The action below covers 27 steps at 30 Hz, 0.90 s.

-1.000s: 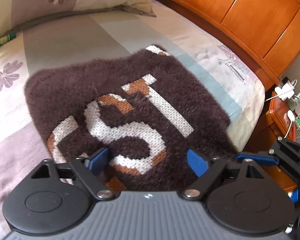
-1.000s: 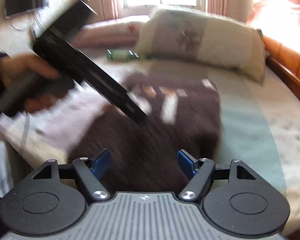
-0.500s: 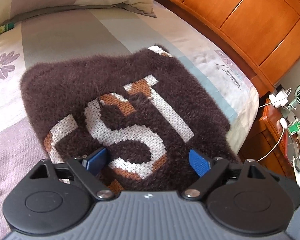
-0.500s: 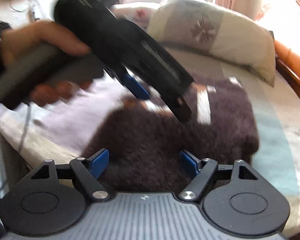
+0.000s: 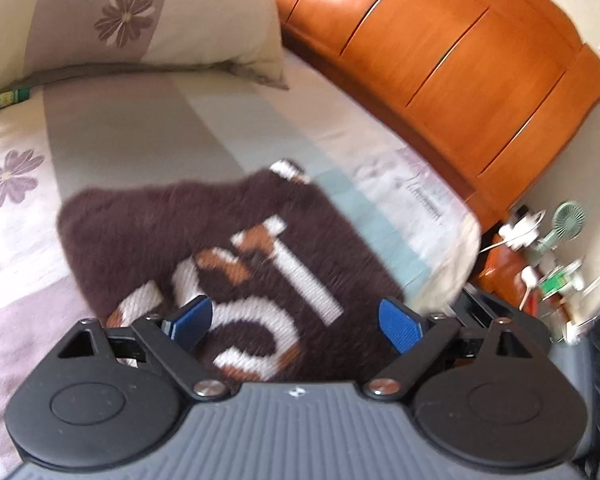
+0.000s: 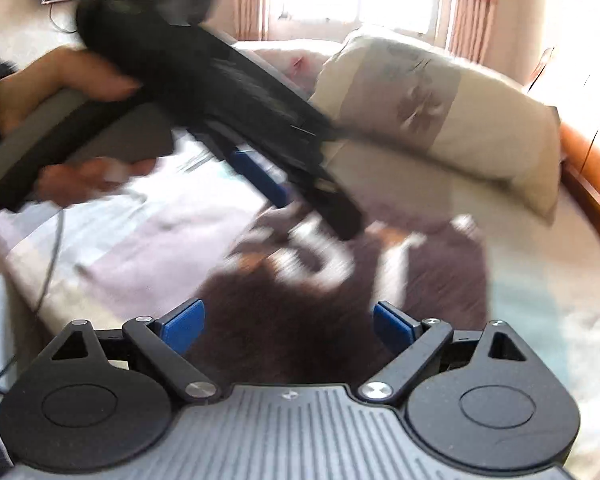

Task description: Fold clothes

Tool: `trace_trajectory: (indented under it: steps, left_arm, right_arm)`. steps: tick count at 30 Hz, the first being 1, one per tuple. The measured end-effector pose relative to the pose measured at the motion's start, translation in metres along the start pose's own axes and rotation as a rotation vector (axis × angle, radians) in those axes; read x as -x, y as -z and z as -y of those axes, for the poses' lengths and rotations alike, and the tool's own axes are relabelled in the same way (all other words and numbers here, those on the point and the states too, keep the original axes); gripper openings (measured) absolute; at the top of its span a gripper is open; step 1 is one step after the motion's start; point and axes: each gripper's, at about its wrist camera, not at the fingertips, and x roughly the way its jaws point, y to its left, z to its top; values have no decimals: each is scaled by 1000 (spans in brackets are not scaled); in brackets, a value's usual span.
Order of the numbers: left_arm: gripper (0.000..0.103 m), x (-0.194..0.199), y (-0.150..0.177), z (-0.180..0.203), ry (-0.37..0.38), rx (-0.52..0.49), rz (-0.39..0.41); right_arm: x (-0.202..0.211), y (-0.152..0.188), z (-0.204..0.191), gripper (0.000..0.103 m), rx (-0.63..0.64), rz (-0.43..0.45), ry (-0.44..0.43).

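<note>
Now both spread, empty: left gripper (image 5: 292, 320) and right gripper (image 6: 286, 326), just opening wider, above folded sweater (image 5: 148, 232) on bed (image 5: 120, 136)

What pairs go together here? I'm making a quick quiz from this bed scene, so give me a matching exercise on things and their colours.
Things:
1. sweater
2. headboard
3. pillow
4. left gripper pads

Colours:
a. blue
b. cream with purple flowers
c. dark brown, white lettering
d. orange wood

Pairs: 1-c, 2-d, 3-b, 4-a
</note>
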Motion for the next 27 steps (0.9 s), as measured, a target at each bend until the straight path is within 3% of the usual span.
trace_trajectory:
  steps: [3,5,9,11,13,16,22,27]
  left_arm:
    - [90,-19,5,-8,-17,20,-48]
    - [89,-39,16,-23,-49,67,-100]
    - [91,-40,24,-37,4,110,-59]
    - [89,-34,14,-35,-5,135,-75]
    - [89,-28,-1,-24,-18,99,-58]
    - [89,-27,-29,-2,40,42,-39]
    - [89,-85,-83,38,89,-11,-122]
    - [89,-145,-99,37,55,7,-194]
  right_arm:
    - [-22,-3,26,94,-38,-27,12]
    - [-42,5,41,94,-85,-106,23]
    - [-47,27,45,99,-91,-73,-8]
    - [-46,31,42,99,-90,-59,-8]
    - [-45,33,43,103,-105,-49,-16]
    - [-43,36,43,103,-132,-26,-21]
    - [-49,34,45,103,-178,8,-28]
    - [-46,38,53,103,-248,44,-63]
